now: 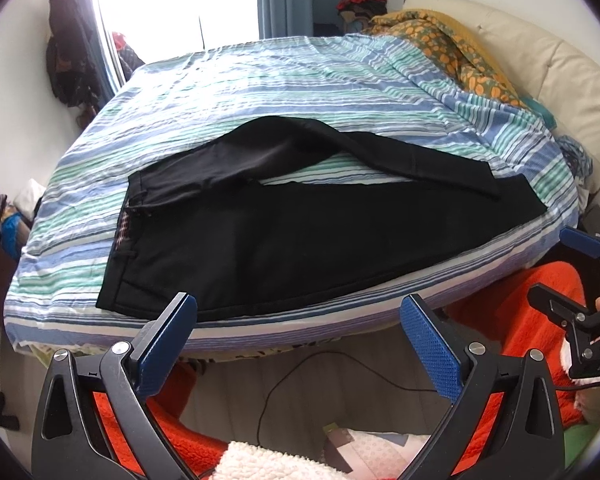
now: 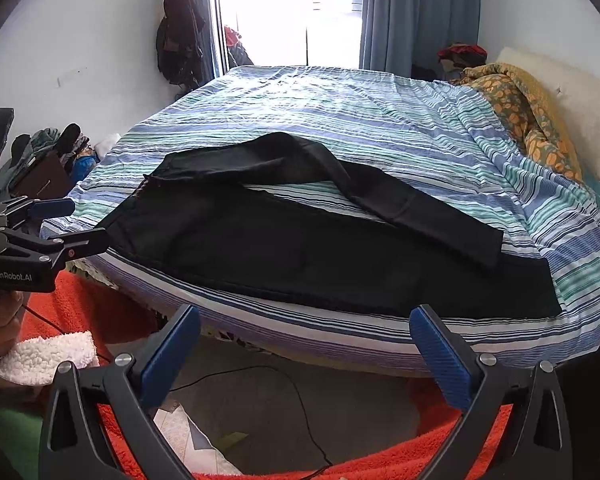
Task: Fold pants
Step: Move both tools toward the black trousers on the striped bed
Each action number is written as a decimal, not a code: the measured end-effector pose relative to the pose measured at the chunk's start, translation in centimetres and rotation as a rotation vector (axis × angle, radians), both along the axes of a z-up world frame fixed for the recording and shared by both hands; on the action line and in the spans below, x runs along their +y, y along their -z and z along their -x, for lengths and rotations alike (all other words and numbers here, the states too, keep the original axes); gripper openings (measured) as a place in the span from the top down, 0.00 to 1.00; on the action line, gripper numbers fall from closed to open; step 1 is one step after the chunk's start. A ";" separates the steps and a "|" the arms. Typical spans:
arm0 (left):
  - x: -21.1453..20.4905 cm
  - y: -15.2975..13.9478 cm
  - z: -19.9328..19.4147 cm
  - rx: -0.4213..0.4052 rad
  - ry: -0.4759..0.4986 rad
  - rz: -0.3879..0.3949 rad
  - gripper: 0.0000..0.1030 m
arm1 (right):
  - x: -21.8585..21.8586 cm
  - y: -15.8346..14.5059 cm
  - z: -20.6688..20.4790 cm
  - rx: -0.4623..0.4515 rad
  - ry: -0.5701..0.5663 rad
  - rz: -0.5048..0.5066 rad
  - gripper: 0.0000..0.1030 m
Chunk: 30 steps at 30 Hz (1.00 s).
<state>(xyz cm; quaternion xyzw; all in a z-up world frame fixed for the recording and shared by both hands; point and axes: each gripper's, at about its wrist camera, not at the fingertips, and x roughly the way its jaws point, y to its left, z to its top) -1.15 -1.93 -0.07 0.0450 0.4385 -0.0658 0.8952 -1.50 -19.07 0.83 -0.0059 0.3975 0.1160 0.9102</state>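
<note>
Black pants (image 1: 284, 236) lie flat on the striped bed, waistband at the left, legs running right; the far leg bends and crosses over the near one at the hem. They also show in the right wrist view (image 2: 300, 248). My left gripper (image 1: 300, 312) is open and empty, held off the bed's near edge below the seat of the pants. My right gripper (image 2: 306, 322) is open and empty, off the near edge below the near leg. Each gripper shows in the other's view: the right one (image 1: 572, 276) and the left one (image 2: 60, 224).
The bed (image 1: 260, 76) has a blue, green and white striped sheet. An orange patterned blanket (image 1: 448, 44) and cream pillows (image 1: 560, 64) lie at the right end. A black cable (image 1: 300, 372) runs on the floor below. Clothes hang on the left wall (image 2: 178, 32).
</note>
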 end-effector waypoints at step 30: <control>-0.1 0.2 0.1 -0.012 0.014 -0.025 0.01 | 0.9 0.9 -0.6 0.027 -0.067 -0.044 0.00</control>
